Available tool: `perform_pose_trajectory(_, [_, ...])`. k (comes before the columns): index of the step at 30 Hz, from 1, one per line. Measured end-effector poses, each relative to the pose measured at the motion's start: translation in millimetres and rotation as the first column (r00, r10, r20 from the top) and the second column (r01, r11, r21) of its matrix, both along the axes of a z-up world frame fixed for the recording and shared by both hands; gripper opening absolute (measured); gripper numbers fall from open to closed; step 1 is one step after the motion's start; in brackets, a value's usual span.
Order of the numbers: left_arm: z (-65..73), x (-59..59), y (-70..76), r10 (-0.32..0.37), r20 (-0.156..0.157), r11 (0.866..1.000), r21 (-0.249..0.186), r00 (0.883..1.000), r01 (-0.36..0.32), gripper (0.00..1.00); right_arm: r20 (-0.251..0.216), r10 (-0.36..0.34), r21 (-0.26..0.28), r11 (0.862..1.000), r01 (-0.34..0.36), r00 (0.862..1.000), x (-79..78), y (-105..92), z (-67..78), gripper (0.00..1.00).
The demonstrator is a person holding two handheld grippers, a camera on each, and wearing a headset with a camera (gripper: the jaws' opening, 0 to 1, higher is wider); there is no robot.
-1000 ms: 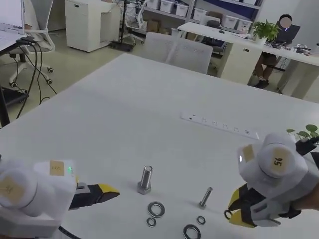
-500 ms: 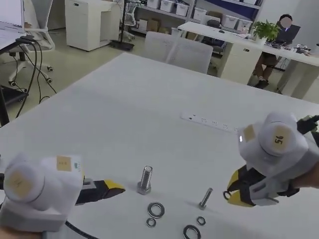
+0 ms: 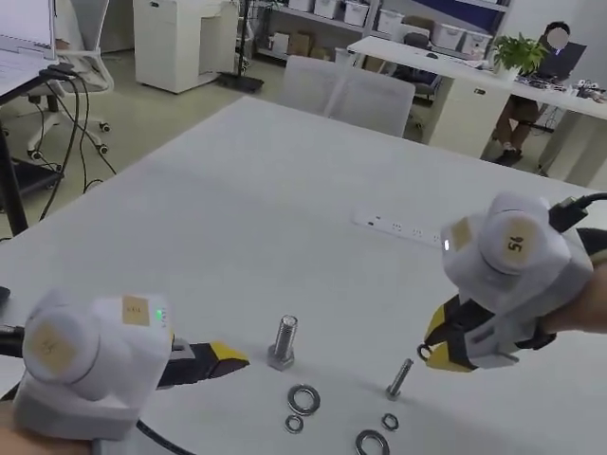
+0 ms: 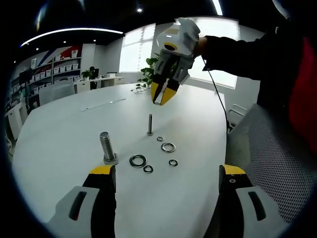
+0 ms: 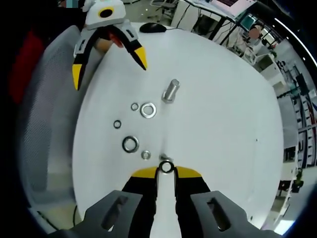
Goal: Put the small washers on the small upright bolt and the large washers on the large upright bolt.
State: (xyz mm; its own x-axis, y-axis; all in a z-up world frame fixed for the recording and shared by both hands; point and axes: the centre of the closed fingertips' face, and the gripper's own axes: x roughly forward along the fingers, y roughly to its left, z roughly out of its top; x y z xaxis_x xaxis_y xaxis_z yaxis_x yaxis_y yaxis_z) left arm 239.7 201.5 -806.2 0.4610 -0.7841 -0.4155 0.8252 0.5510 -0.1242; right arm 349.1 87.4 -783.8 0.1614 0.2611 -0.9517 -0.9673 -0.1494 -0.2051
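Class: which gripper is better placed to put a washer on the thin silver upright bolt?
Right: the right gripper holds a small silver washer above the thin bolt; the left gripper is open, near the thick silver bolt.

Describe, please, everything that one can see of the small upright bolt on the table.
The small upright bolt is thin, of grey metal, and stands on its head on the white table. Its shank is bare: no washer is on it, and only the table touches it. One loose washer lies near its base, apart. The right gripper hangs just above its tip, tongs shut on a small washer.
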Motion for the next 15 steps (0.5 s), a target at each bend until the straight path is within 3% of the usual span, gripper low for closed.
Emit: perform_pose_trajectory(15, [1.5,-1.2,-3.2,-0.006,0.001,1.0,-0.008,1.0,0.006,0.86,-0.034,0.007,-0.019,1.0,-0.008,0.999,7.0,2.7,-15.7,0.14])
